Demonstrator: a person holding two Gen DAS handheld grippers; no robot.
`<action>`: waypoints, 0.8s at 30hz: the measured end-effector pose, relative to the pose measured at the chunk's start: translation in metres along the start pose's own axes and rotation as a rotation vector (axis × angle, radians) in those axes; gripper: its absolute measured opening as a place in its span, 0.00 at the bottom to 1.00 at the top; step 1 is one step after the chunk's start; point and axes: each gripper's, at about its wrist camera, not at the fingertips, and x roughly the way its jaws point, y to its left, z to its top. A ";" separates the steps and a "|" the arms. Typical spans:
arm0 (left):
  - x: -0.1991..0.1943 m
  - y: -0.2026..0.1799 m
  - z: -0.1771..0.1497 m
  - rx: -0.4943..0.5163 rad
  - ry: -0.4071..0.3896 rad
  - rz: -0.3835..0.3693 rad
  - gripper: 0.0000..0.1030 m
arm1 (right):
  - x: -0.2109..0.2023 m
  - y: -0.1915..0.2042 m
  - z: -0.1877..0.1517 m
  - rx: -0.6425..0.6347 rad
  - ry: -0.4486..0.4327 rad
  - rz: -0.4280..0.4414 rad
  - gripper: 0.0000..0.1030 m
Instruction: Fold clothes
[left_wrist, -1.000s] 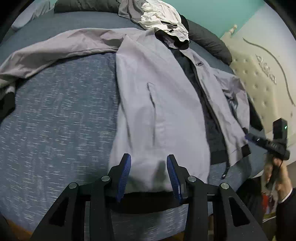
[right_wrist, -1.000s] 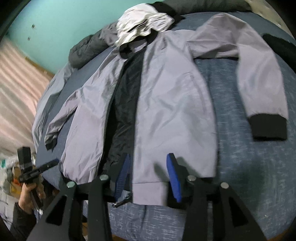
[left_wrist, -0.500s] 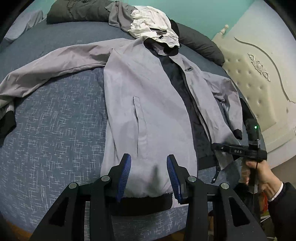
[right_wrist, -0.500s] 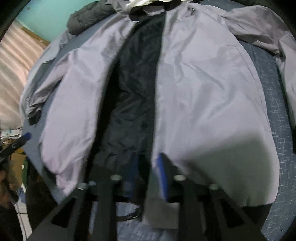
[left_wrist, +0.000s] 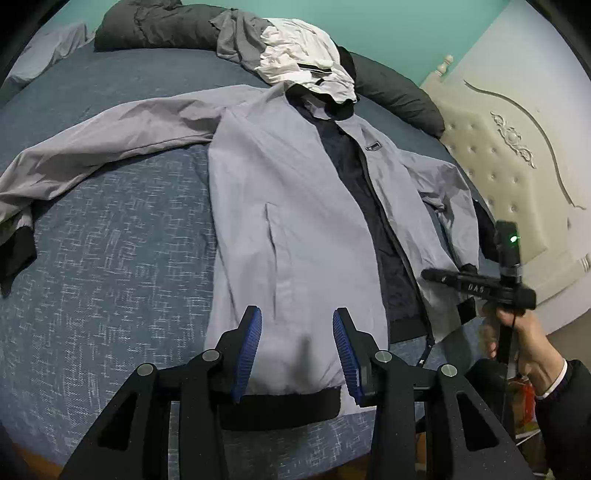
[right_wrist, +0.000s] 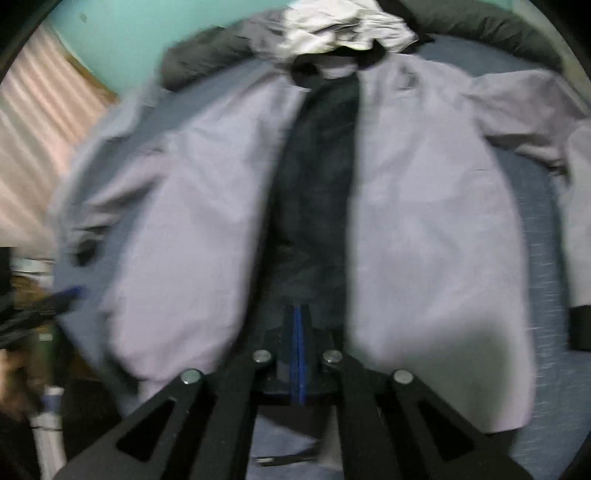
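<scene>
Jacket (left_wrist: 295, 221) | lying unfolded, front gaping, sleeves spread; folding pending | left gripper (left_wrist: 297, 354) hovering apart above hem | right gripper (right_wrist: 299, 354) opening from near-together at dark lining, grip unclear

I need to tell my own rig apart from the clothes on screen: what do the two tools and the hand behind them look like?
Each tool is matte black, with angular arms that have triangular cut-outs and silver round pivots, and ribbed blue pads. The left tool shows this clearly. The right tool has a long black body with pale lettering and a green light. The hand wears a dark sleeve over a white cuff.
</scene>
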 end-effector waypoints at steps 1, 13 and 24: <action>0.000 0.002 0.000 -0.006 -0.001 0.000 0.43 | 0.004 -0.005 -0.003 0.012 0.015 -0.018 0.40; -0.001 -0.001 0.002 0.005 -0.002 -0.008 0.43 | 0.029 -0.018 -0.024 -0.010 0.077 -0.062 0.11; 0.000 0.001 0.006 -0.015 -0.003 -0.020 0.43 | -0.021 -0.013 -0.012 0.056 -0.043 0.179 0.05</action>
